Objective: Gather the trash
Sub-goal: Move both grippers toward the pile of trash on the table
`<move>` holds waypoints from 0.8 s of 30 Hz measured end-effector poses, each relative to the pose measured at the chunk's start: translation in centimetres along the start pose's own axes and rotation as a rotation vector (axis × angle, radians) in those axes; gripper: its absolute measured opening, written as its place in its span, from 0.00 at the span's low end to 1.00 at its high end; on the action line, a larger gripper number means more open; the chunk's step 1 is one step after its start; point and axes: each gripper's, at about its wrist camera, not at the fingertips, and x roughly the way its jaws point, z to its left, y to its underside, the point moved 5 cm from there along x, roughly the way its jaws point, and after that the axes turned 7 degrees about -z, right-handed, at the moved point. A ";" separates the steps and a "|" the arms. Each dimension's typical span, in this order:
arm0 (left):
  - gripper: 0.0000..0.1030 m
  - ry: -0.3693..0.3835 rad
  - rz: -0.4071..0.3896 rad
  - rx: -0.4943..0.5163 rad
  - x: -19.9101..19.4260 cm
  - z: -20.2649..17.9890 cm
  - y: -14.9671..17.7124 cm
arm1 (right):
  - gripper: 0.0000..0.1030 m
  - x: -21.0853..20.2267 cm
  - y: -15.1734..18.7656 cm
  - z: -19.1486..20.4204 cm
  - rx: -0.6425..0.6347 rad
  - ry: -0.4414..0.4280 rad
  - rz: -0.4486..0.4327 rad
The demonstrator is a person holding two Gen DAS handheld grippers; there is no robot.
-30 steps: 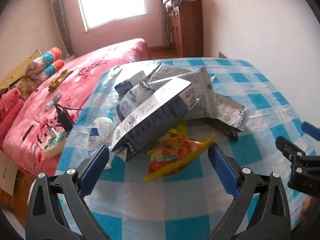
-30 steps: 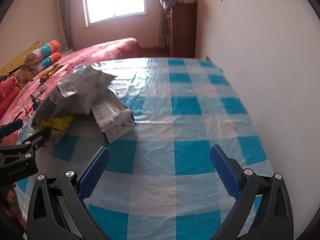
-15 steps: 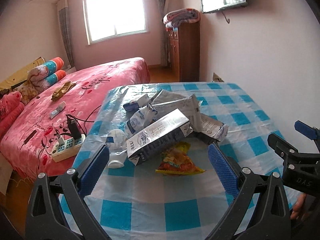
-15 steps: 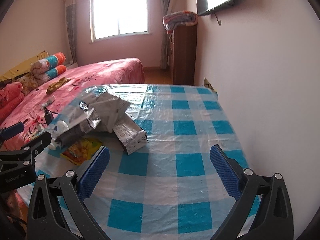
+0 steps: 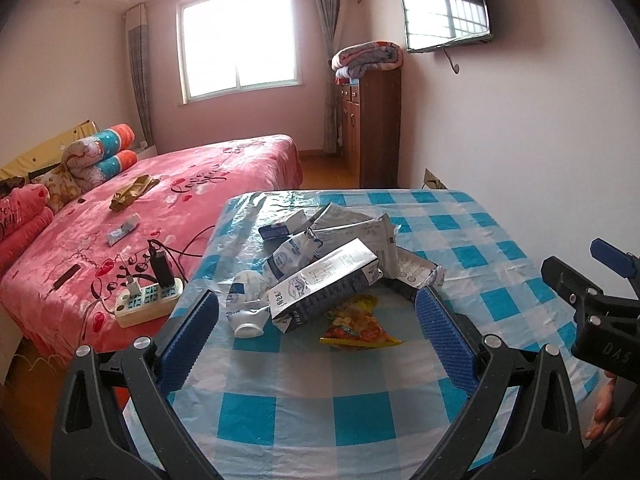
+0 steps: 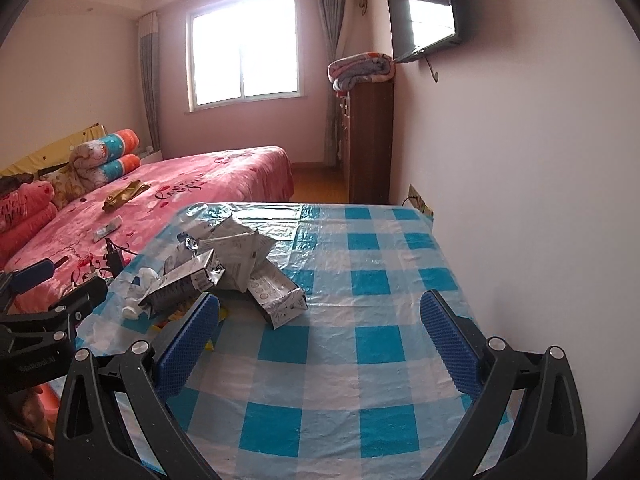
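I have the left tool [image 5: 316, 332] spread wide and empty above the worktop [image 5: 472, 256], facing the trash heap that sits toward the worktop's left edge, about midway along it. The right tool [image 6: 320, 336] is equally spread and empty, held over bare checked cloth nearer the wall-side edge. The heap is flattened milk cartons [image 5: 324, 280] leaning on one another, with a squashed white plastic bottle [image 5: 246, 304] at the left edge and a yellow snack wrapper [image 5: 358, 326] partly tucked under the front carton. I judge all of it light and easily shifted: the cartons crease but keep stiff folded edges, so I would pinch the front carton across its thin flat body near an end. The wrapper looks slick and limp; its crimped seam is the surest hold.
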 end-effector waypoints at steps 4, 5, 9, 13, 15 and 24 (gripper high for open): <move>0.97 -0.001 -0.011 -0.006 -0.5 0.4 0.0 | 0.96 -0.5 -0.2 0.3 -0.009 -0.004 -0.014; 0.97 -0.001 -0.011 -0.008 -0.6 0.4 0.1 | 0.96 -0.6 -0.3 0.4 -0.014 -0.005 -0.016; 0.97 -0.003 -0.002 -0.017 -0.6 0.9 0.3 | 0.96 -0.9 -0.4 0.7 -0.025 -0.010 -0.024; 0.97 -0.004 0.010 -0.021 -0.4 0.9 0.6 | 0.96 -0.6 -0.4 0.8 -0.032 -0.011 -0.026; 0.97 -0.006 0.014 -0.022 -0.3 0.9 0.8 | 0.96 -0.6 -0.3 0.9 -0.034 -0.014 -0.027; 0.97 -0.006 0.029 -0.032 0.1 0.9 1.4 | 0.96 -0.6 -0.2 0.8 -0.033 -0.017 -0.025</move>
